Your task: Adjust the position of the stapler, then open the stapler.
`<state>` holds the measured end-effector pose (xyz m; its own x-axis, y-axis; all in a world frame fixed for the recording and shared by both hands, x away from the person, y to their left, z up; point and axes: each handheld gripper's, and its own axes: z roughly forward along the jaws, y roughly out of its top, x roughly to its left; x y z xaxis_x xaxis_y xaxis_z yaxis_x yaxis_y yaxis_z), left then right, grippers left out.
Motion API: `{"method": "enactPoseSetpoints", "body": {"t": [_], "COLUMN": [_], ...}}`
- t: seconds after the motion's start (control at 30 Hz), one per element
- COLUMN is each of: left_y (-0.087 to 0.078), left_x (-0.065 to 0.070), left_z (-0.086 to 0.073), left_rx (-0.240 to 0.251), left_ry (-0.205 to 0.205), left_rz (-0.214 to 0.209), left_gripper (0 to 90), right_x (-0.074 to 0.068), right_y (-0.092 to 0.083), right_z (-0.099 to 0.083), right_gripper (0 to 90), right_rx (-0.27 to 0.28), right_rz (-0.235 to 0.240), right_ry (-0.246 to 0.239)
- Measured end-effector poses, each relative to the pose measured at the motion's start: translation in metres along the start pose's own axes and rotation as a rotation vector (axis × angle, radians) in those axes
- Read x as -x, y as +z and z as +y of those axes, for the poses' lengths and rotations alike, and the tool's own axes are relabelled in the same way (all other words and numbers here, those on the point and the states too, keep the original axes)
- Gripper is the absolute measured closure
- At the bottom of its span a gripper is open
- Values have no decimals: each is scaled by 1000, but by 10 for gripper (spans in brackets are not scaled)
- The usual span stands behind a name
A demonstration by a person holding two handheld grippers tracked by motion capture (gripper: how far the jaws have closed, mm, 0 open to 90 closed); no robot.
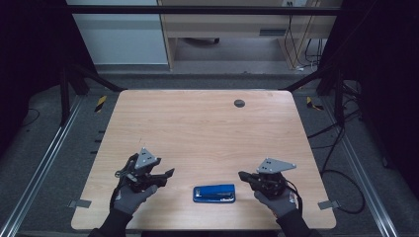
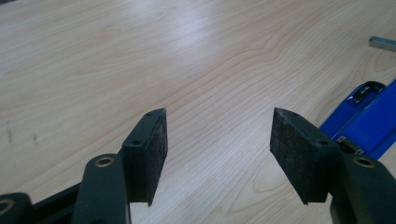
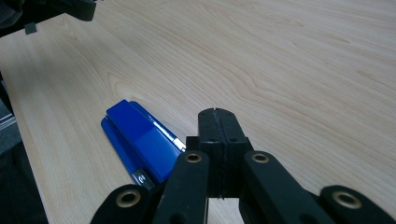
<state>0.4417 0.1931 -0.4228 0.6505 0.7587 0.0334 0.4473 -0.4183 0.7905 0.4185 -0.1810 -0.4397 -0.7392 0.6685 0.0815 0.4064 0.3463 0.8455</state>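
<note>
A blue stapler [image 1: 214, 193] lies flat near the table's front edge, between my two hands. My left gripper [image 1: 169, 174] hovers to its left, jaws open and pointing right, nothing between them; in the left gripper view the stapler [image 2: 369, 122] sits just beyond the right pad [image 2: 299, 156]. My right gripper [image 1: 242, 175] is to the stapler's right, pointing left, with its jaws pressed together and nothing held. In the right gripper view the shut jaws [image 3: 218, 115] stand beside the stapler [image 3: 137, 140], not touching it.
The wooden table [image 1: 207, 128] has a small dark round grommet [image 1: 239, 103] near its far edge. Metal frame rails and cables run along both sides of the table. A small metal piece [image 2: 383, 43] lies beyond the stapler in the left gripper view.
</note>
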Motion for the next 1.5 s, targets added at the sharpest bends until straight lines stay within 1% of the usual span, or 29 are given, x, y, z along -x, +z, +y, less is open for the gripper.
{"method": "enactPoseSetpoints", "body": {"t": [0.03, 0.07, 0.23, 0.3, 0.33, 0.4, 0.43, 0.5, 0.57, 0.7, 0.8, 0.9, 0.97, 1.1, 1.17, 1.2, 1.23, 1.37, 1.47, 1.5], "left_y": [1, 2, 6, 9, 11, 16, 18, 23, 26, 27, 29, 31, 33, 36, 37, 37, 37, 40, 44, 45], "left_x": [3, 5, 18, 21, 23, 26, 27, 29, 33, 40, 45, 50, 53, 62, 65, 66, 69, 79, 84, 85], "left_z": [4, 8, 25, 29, 31, 34, 34, 35, 35, 37, 40, 44, 47, 55, 58, 61, 62, 68, 71, 72], "left_rx": [2, -1, 4, -5, -13, -21, -24, -26, -36, -31, -26, -21, -18, -52, -58, -69, -72, -98, -114, -127], "left_ry": [12, 25, 67, 89, 101, 121, 126, 131, 147, 158, 173, 183, 187, 232, 247, 259, 270, 309, 330, 345], "left_rz": [-4, -7, -13, -16, -19, -38, -57, -76, -82, -103, -129, -157, -191, -225, -241, -257, -263, -290, -311, -321], "left_gripper": [366, 371, 402, 415, 440, 462, 483, 508, 523, 521, 503, 503, 495, 478, 475, 474, 474, 462, 460, 460], "right_x": [-1, -1, -2, 0, 0, 1, 2, 2, 1, -3, -7, -10, -12, -13, -14, -14, -15, -17, -20, -20], "right_y": [-1, -2, -4, -5, -5, -7, -9, -10, -12, -12, -11, -9, -8, -7, -7, -7, -7, -5, -2, -1], "right_z": [-2, -3, -13, -17, -18, -21, -22, -24, -27, -30, -30, -32, -33, -35, -35, -35, -35, -36, -37, -37], "right_gripper": [900, 900, 900, 900, 900, 890, 882, 877, 880, 900, 900, 900, 900, 900, 900, 900, 900, 900, 900, 900], "right_rx": [-2, 1, -18, -23, -21, -24, -20, -19, -23, -30, -39, -51, -50, -59, -59, -55, -54, -64, -72, -76], "right_rz": [3, -4, -23, -27, -31, -37, -41, -41, -39, -40, -29, -15, -9, 5, 7, 5, 7, 18, 25, 31], "right_ry": [-1, -1, -6, -1, 3, 8, 9, 18, 19, 16, 7, 2, 0, 9, 8, 11, 13, 9, 4, 0]}}
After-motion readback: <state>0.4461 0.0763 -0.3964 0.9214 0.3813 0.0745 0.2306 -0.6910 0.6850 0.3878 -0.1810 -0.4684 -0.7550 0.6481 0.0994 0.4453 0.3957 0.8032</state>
